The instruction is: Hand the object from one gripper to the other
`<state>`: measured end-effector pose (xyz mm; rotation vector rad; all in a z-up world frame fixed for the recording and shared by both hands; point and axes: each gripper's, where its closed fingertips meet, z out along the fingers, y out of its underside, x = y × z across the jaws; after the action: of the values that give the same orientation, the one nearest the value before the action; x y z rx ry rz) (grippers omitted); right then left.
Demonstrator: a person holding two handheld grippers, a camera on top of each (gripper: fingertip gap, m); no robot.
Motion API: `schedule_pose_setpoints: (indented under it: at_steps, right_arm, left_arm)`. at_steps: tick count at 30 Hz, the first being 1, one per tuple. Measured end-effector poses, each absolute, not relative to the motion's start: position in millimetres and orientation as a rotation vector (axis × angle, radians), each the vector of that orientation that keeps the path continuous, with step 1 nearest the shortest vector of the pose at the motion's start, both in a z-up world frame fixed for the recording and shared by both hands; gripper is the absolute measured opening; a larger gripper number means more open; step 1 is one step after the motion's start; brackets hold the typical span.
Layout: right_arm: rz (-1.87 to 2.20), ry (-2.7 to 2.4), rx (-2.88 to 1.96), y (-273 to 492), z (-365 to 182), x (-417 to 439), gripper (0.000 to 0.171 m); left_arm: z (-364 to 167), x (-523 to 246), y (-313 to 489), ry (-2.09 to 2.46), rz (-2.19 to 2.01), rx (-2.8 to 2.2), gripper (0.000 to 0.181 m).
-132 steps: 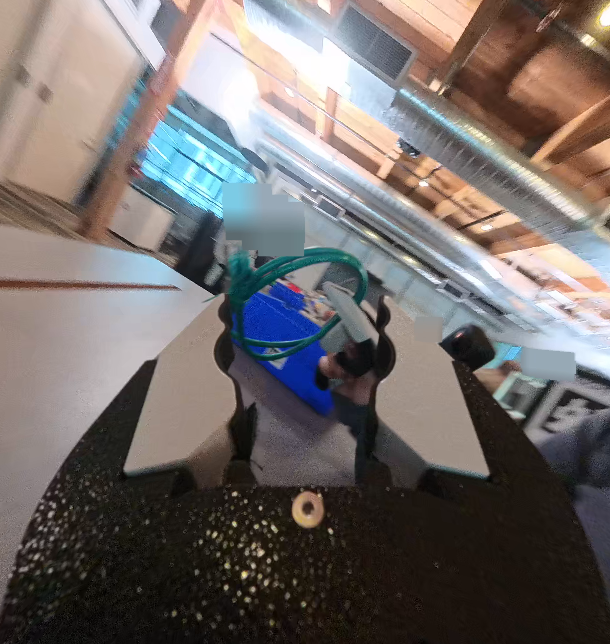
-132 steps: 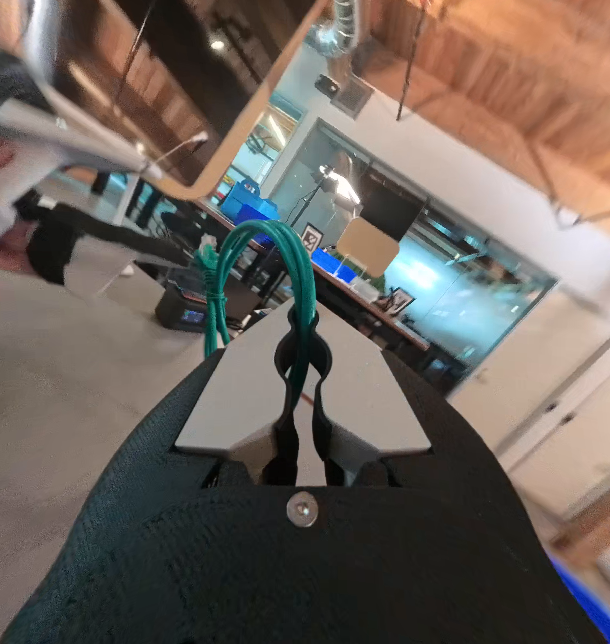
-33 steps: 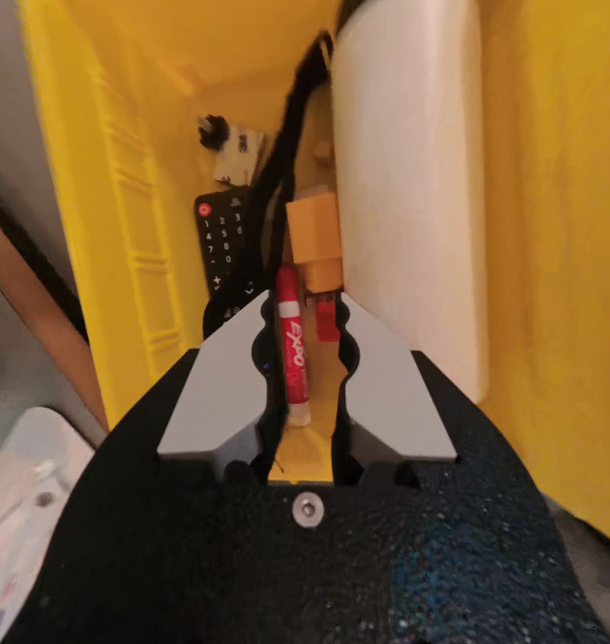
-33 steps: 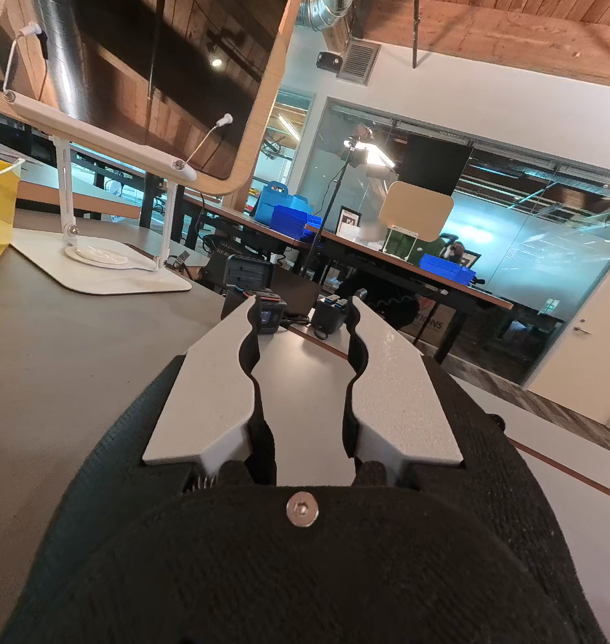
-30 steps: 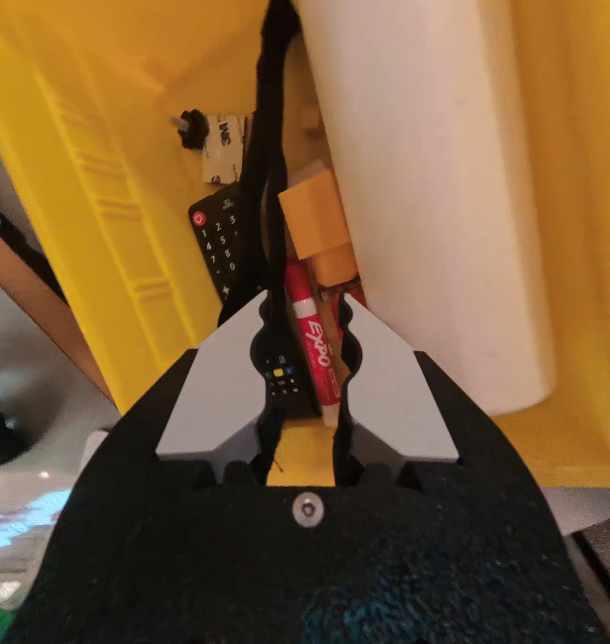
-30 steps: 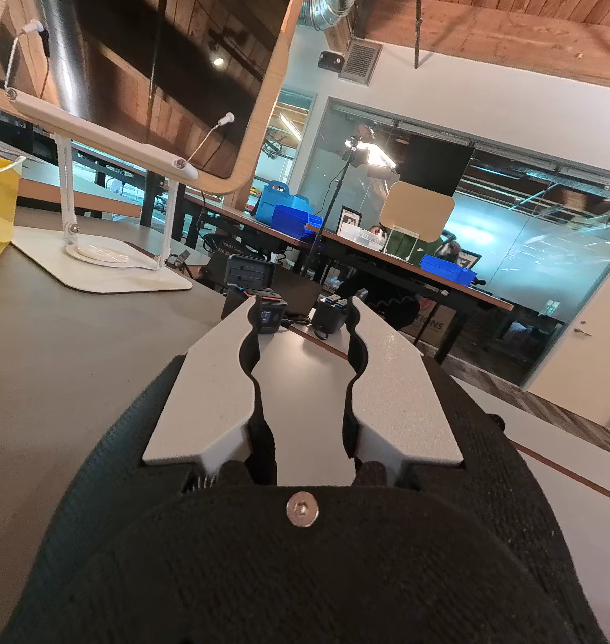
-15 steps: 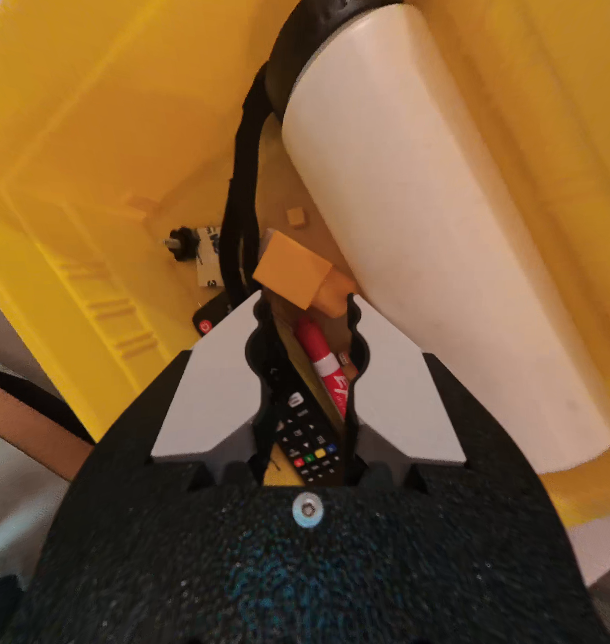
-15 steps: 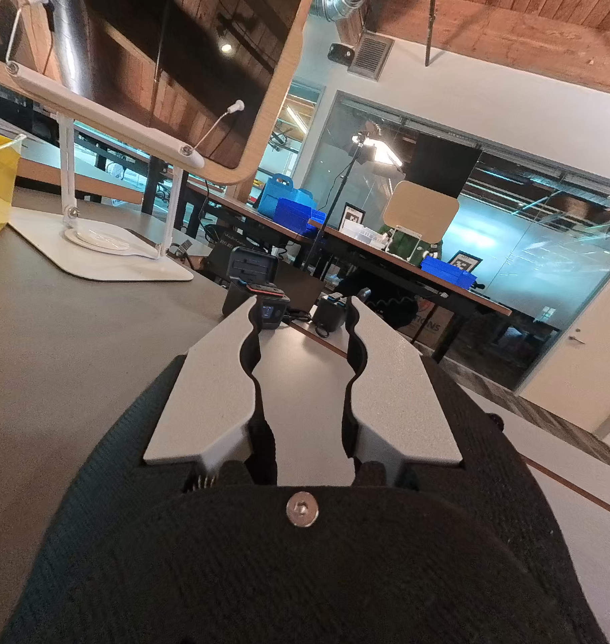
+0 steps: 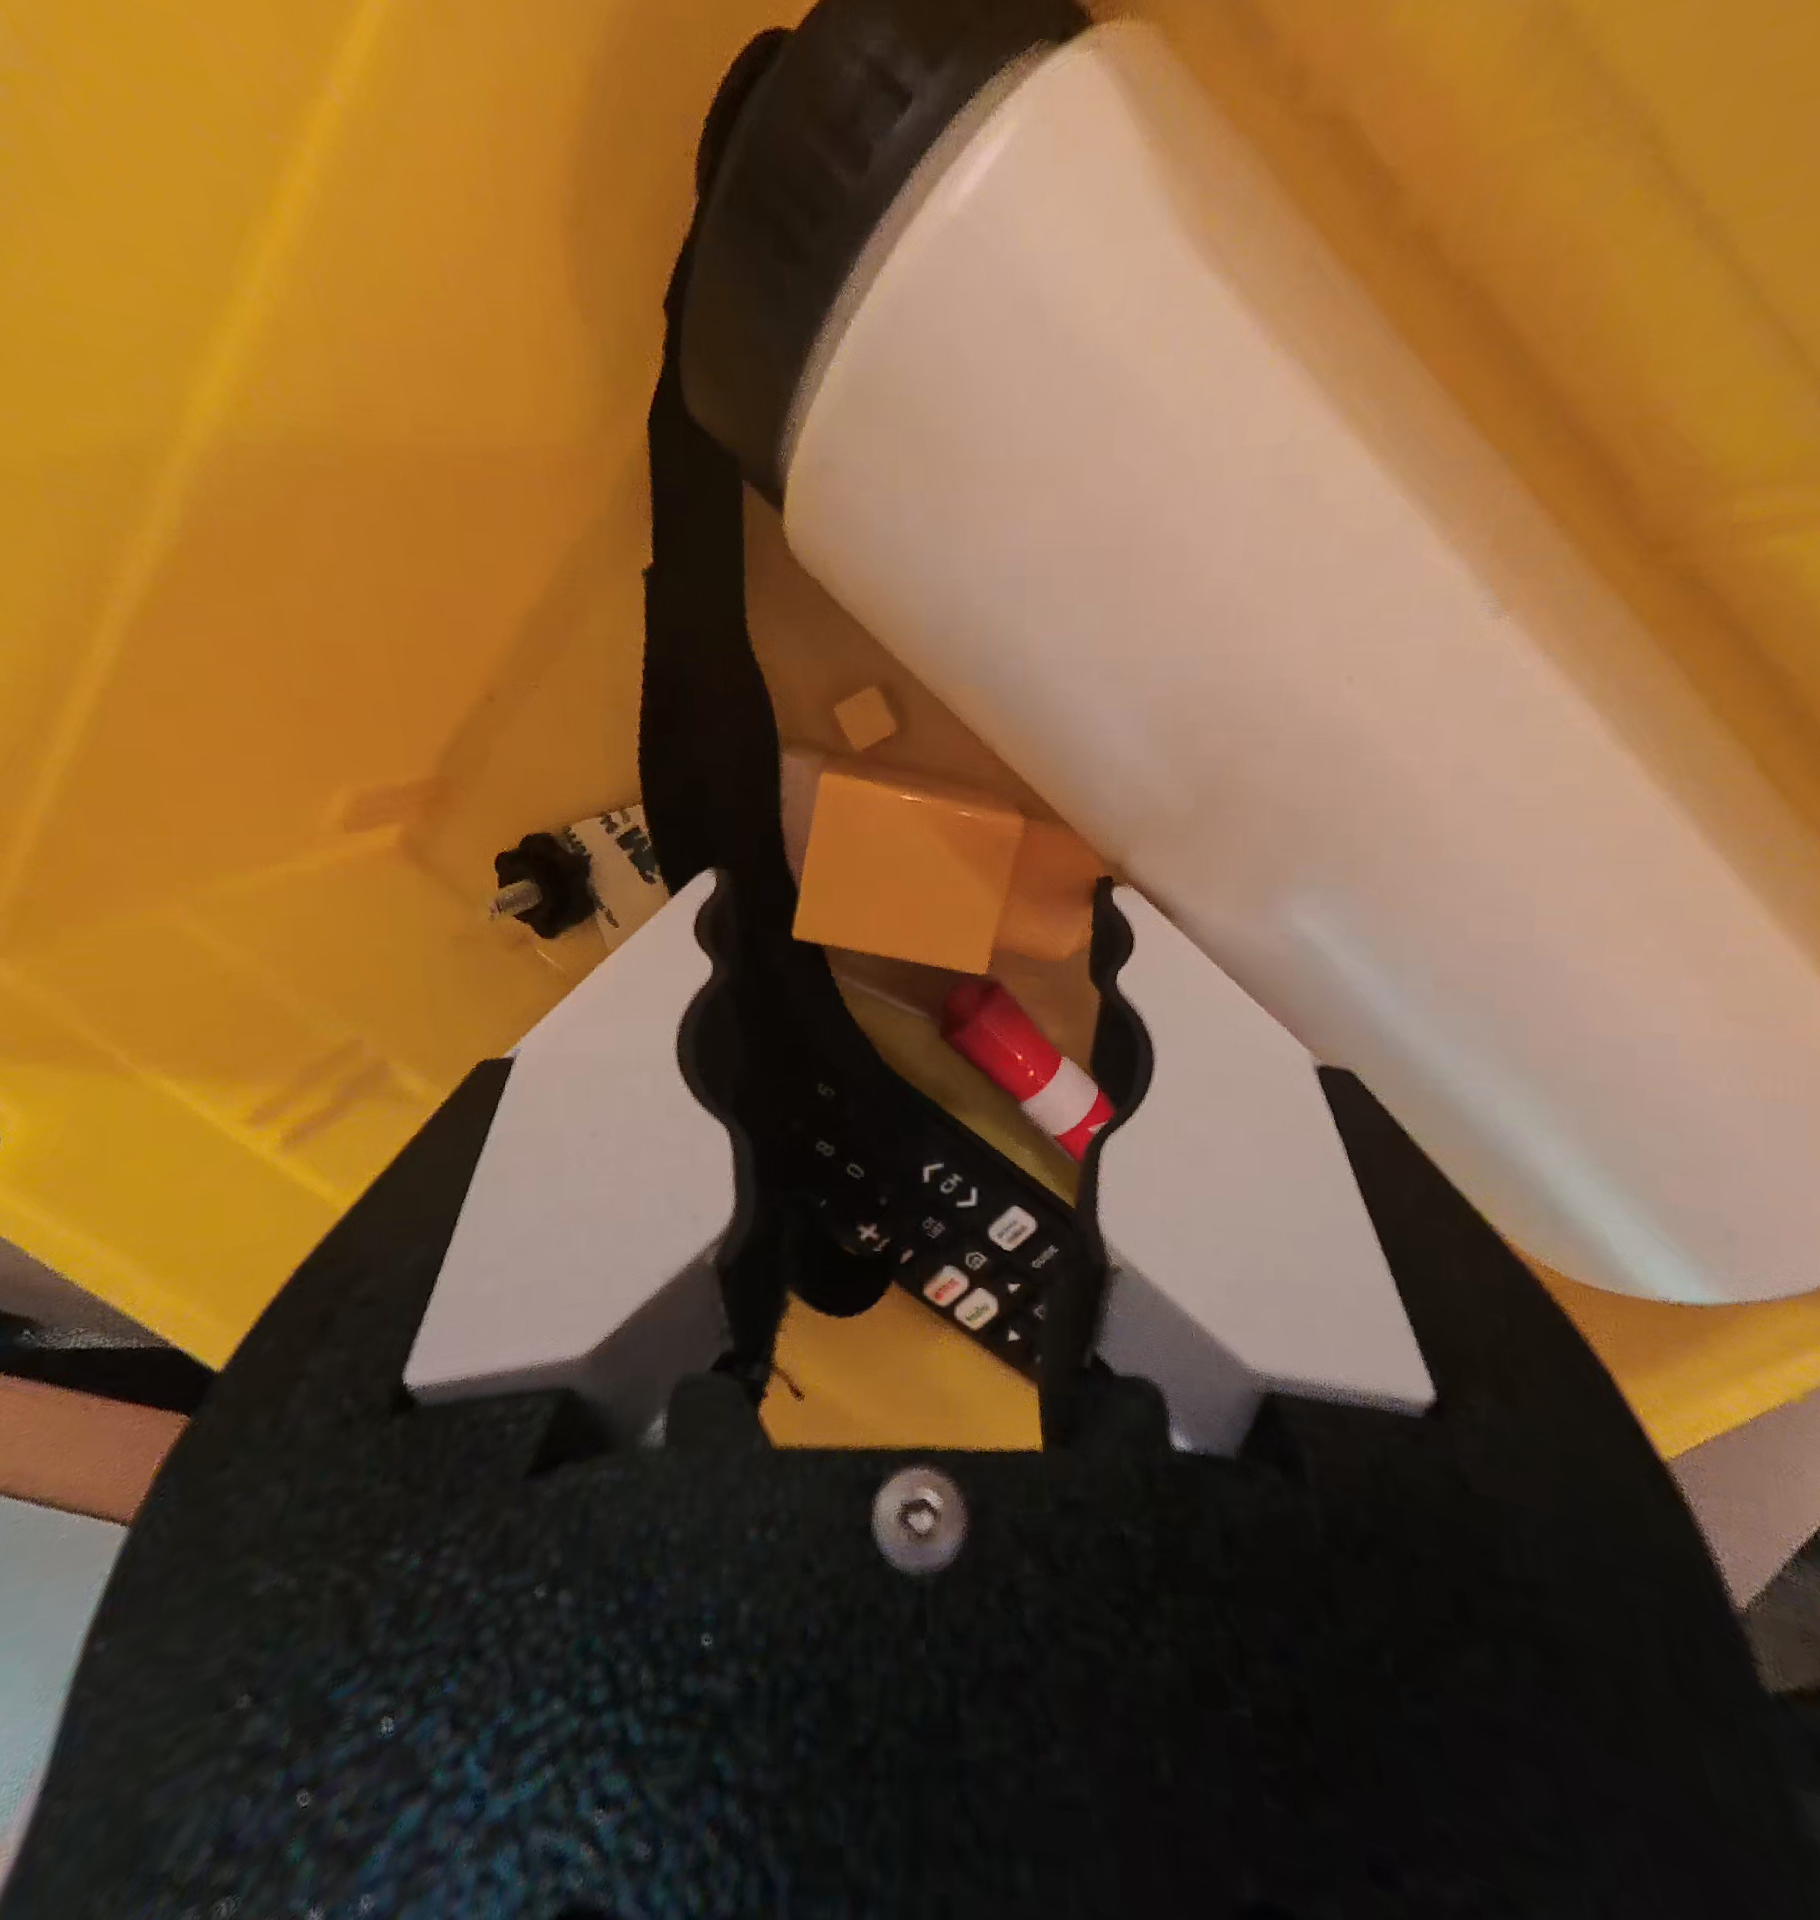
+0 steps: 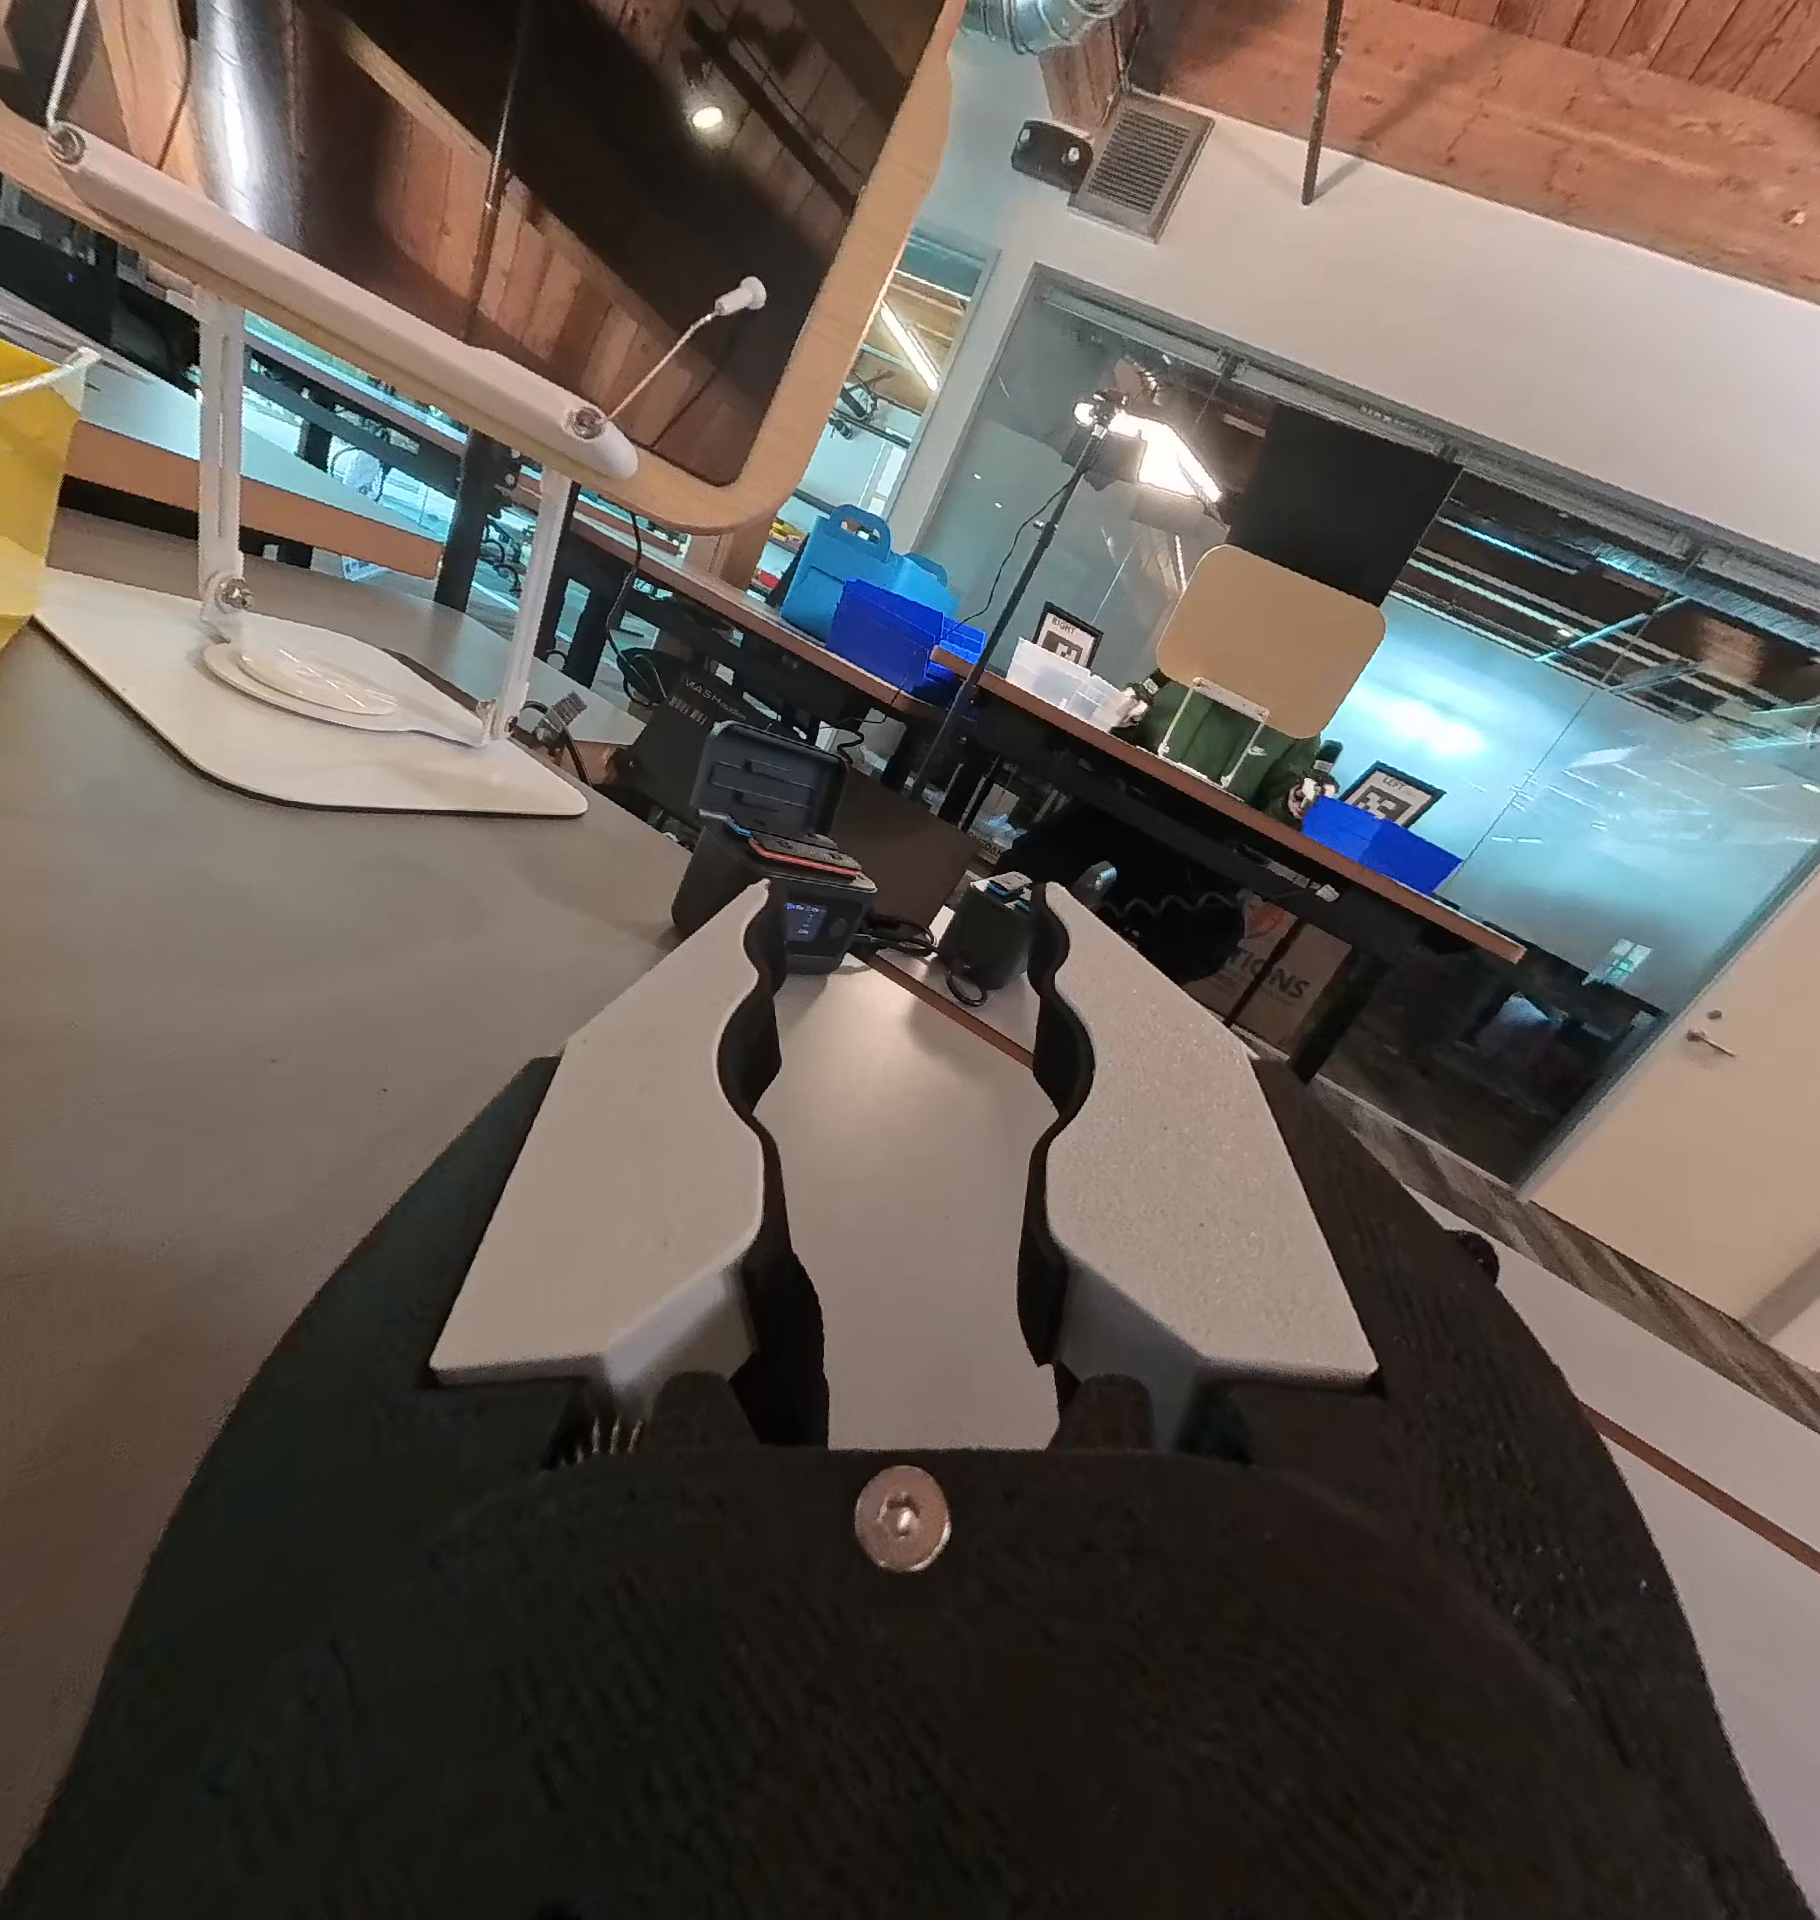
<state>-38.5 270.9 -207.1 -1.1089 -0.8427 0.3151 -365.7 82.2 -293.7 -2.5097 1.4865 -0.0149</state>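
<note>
Our left gripper point(image 9: 906, 904) hangs spread over the yellow bin point(image 9: 262, 520), gripping nothing. Between its fingers we see a black remote point(image 9: 947, 1236) and a red marker point(image 9: 1020, 1060) on the bin floor. Beyond them lie an orange block point(image 9: 906, 883), then a white bottle point(image 9: 1249, 675) with a black strap point(image 9: 698, 675). Our right gripper point(image 10: 901, 899) is spread and empty above the grey table point(image 10: 210, 1039), well apart from the bin.

Left wrist view peers closely into a yellow bin point(image 9: 262, 520); right wrist view faces across a grey table point(image 10: 210, 1039).
</note>
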Motion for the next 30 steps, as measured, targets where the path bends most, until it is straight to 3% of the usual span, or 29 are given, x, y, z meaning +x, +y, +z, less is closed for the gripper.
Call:
schedule_pose_setpoints:
  at_steps: [1,12,24,30]
  right_arm:
    - [0.314,-0.844,-1.109,271,-207,-39,0.045]
    - [0.319,-0.848,-1.108,271,-208,-39,0.045]
    - [0.317,-0.853,-1.107,270,-208,-39,0.045]
    - [0.314,-0.849,-1.111,271,-208,-39,0.045]
  left_arm:
    - [-294,-365,82,1.509,-0.02,-2.514,0.067]
    - [-294,-361,80,1.808,0.13,-2.399,0.054]
    - [-313,-376,78,1.796,0.334,-2.425,0.065]
    - [-251,-378,103,1.403,0.491,-2.231,0.065]
